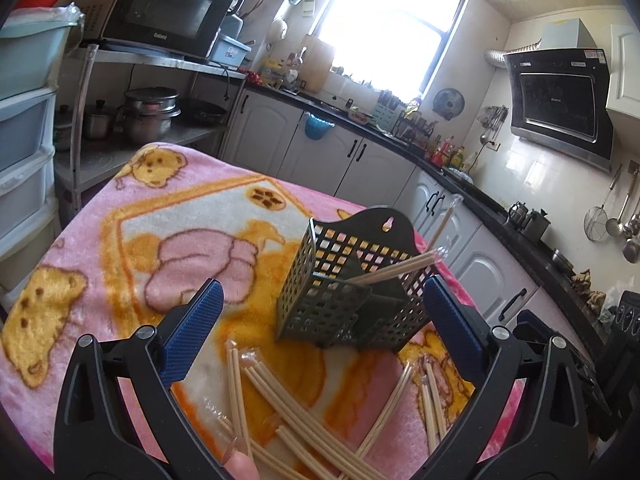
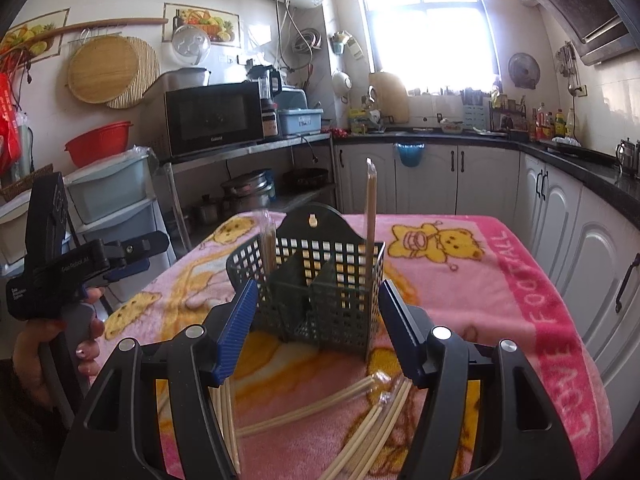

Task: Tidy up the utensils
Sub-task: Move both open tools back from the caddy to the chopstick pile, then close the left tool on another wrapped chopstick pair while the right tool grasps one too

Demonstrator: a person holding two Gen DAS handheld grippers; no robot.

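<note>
Two tools over a blanket-covered worktop (image 2: 460,280) in a home kitchen, window bright behind, microwave (image 2: 214,118) on a steel rack. Pink cartoon-bear blanket as the working surface. Dark green perforated utensil caddy (image 2: 316,280) upright mid-worktop, straight ahead of both tools and just beyond their tips; two wrapped chopstick pairs already standing in it, one upright (image 2: 371,208) at its right side. Left tool (image 1: 320,328) with jaws spread wide, empty; right tool (image 2: 316,332) likewise wide apart, holding nothing. Loose wrapped chopsticks (image 1: 280,412) scattered flat on the blanket directly beneath and between the tools, on the near side of the caddy, long axes mostly fanning away toward it. Neither tool clearly nearer the pile; likely next, a drop onto one pair across its length.
</note>
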